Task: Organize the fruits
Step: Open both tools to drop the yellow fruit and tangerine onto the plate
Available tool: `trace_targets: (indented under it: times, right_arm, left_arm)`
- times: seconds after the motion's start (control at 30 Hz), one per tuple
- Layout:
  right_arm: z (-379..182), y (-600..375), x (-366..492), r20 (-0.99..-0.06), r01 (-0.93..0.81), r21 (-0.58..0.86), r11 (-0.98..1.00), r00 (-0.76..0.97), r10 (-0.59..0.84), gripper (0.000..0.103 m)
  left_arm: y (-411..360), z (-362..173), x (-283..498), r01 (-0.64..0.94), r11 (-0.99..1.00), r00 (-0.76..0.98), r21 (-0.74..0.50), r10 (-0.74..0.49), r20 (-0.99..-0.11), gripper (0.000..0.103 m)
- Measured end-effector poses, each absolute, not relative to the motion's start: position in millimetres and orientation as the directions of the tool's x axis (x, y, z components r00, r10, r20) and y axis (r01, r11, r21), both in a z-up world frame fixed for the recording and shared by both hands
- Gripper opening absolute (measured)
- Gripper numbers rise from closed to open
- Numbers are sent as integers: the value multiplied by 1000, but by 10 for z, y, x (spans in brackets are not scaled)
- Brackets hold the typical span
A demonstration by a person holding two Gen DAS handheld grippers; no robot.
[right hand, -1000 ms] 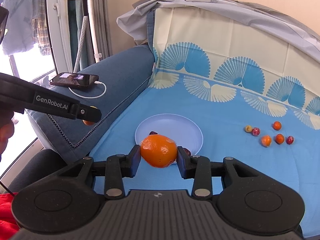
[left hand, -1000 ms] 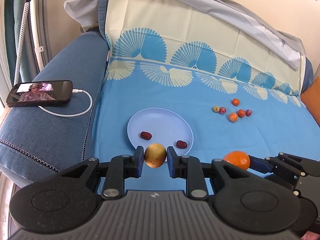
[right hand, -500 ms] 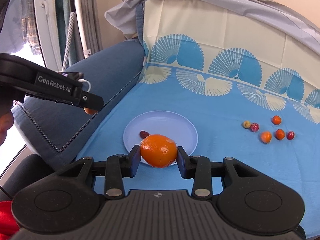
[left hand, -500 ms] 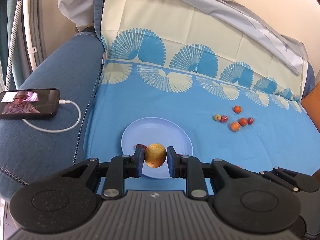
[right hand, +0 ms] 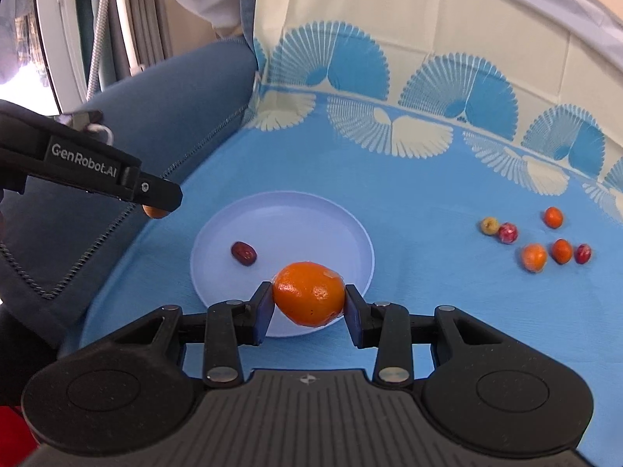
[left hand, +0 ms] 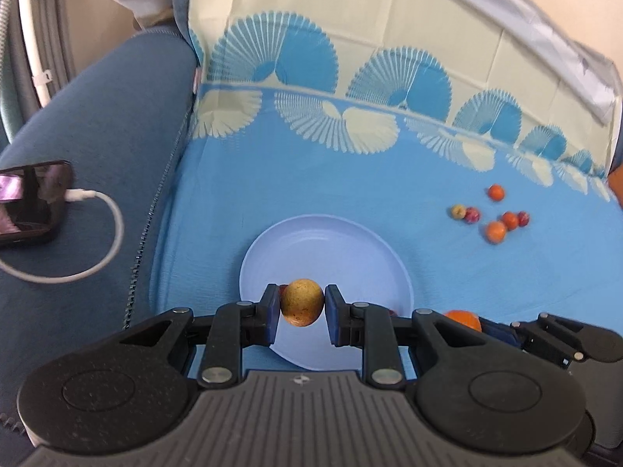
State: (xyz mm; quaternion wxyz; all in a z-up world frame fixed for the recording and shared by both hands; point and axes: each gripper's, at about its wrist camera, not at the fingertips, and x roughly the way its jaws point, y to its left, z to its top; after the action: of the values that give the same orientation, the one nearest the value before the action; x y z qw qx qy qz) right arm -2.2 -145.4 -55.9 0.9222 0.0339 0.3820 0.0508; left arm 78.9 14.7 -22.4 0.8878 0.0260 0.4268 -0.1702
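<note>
Blue cloth [left hand: 350, 190] with a pale fan pattern covers the sofa seat and runs up the backrest, and both pairs of tongs hang over it.

Left gripper [left hand: 302, 308]: its two blue pads are clamped on a small yellow-brown fruit [left hand: 302, 302], round and speckled, held clear above the near part of a light blue plate [left hand: 323, 241]. Just beyond its left pad a sliver of a dark red fruit peeks out on the plate. To its right, close by, the right gripper shows from the side.

Right gripper [right hand: 307, 307]: its pads press on either side of an orange [right hand: 308, 293] — a mandarin-sized one, held above the plate's near rim. Past its left finger, on the plate itself, lies a dark red date [right hand: 243, 253]. Further left the left gripper enters as a black arm marked GenRobot.AI, with a bit of its yellow-brown fruit showing under the tip.

Well off to the right of both tongs, on the bare cloth, sits a loose cluster of small fruits [right hand: 533, 241] — three orange, two red, one yellowish — some touching, some a little apart.

Far left of the left gripper, on the dark blue sofa arm [left hand: 109, 124], a phone [left hand: 31, 202] lies plugged into a white cable [left hand: 105, 241].
</note>
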Motion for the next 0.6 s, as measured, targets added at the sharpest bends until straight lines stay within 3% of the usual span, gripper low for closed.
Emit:
trace_targets:
  times: [0.53,0.6]
  right_arm:
    - [-1176,-1455,650,-757,-81,118,990,638,142,41]
    - [-1199,-1445,695,-754,-97,111,989,640,147,41]
  left_arm:
    - [-97,-1044,1431,340,940,506,-17,-198,-840,27]
    - [-107,-1043,1463,341,940,519,-11,-198,-832,32]
